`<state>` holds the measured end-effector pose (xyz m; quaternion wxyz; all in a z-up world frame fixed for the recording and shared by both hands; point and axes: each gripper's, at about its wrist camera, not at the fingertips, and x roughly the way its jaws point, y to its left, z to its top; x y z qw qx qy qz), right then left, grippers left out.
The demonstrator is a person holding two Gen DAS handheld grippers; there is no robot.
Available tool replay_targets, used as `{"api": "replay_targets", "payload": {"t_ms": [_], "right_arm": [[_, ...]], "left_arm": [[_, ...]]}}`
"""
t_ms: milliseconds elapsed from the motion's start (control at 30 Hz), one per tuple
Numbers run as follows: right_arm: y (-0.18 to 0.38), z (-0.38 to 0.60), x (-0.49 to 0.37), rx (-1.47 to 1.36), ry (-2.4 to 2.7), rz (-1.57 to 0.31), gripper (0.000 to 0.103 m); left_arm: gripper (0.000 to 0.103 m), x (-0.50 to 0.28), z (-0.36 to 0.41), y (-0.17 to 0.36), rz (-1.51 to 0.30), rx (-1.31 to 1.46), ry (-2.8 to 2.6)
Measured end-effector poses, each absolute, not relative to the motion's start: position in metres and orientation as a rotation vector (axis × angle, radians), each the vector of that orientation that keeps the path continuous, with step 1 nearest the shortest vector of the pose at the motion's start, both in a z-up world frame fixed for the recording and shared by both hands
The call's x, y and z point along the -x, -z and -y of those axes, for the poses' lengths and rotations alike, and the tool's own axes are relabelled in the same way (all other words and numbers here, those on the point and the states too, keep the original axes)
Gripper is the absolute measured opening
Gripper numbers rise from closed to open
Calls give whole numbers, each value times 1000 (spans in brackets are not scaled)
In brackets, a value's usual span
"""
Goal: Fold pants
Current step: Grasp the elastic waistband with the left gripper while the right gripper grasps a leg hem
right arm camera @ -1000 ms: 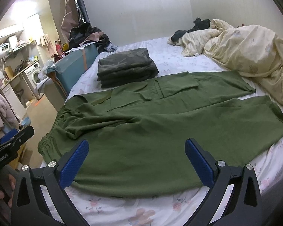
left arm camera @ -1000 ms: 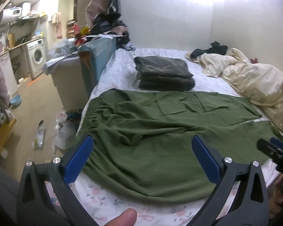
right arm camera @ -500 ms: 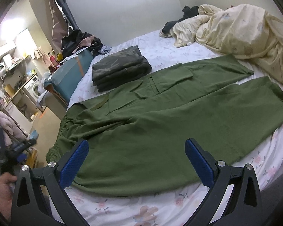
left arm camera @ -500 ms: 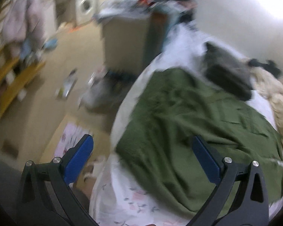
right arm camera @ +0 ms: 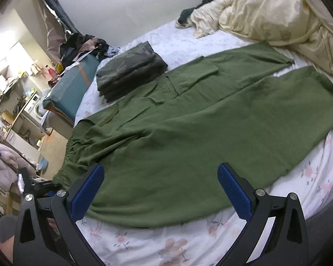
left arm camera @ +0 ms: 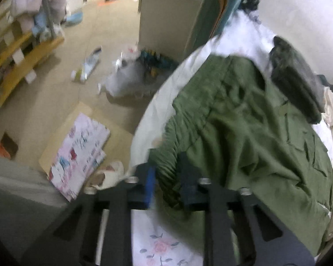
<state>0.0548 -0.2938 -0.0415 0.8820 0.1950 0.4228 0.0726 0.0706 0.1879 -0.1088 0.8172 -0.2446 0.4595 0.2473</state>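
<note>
Green pants (right arm camera: 188, 128) lie spread flat on the floral bed sheet (right arm camera: 157, 243), waistband at the left, legs running right. My left gripper (left arm camera: 166, 184) is shut on the near corner of the gathered waistband (left arm camera: 166, 155) at the bed's left edge; this view is blurred. It shows as a dark shape at the lower left of the right wrist view (right arm camera: 41, 188). My right gripper (right arm camera: 159, 190) is open and empty, above the near edge of the pants.
A folded dark stack of clothes (right arm camera: 131, 71) sits behind the pants. A cream duvet (right arm camera: 277, 22) is heaped at the far right. A teal suitcase (right arm camera: 73, 93) stands beside the bed. Bags (left arm camera: 124, 77) and cardboard (left arm camera: 77, 150) litter the floor.
My left gripper swung left and down to the waistband corner and closed on it. My right gripper stayed open and shifted slightly over the pants.
</note>
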Motion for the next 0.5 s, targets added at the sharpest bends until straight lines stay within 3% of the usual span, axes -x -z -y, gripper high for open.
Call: {"api": "replay_targets", "payload": {"t_ms": [233,500], "right_arm": [[54,294,-59,-445,-180,-937,103],[142,301,-53,-820,-230,-1256,103]], "left_arm": [[8,-80,-177,51,-906,353,-428],[8,-86,-172,62,-967,323,-459]]}}
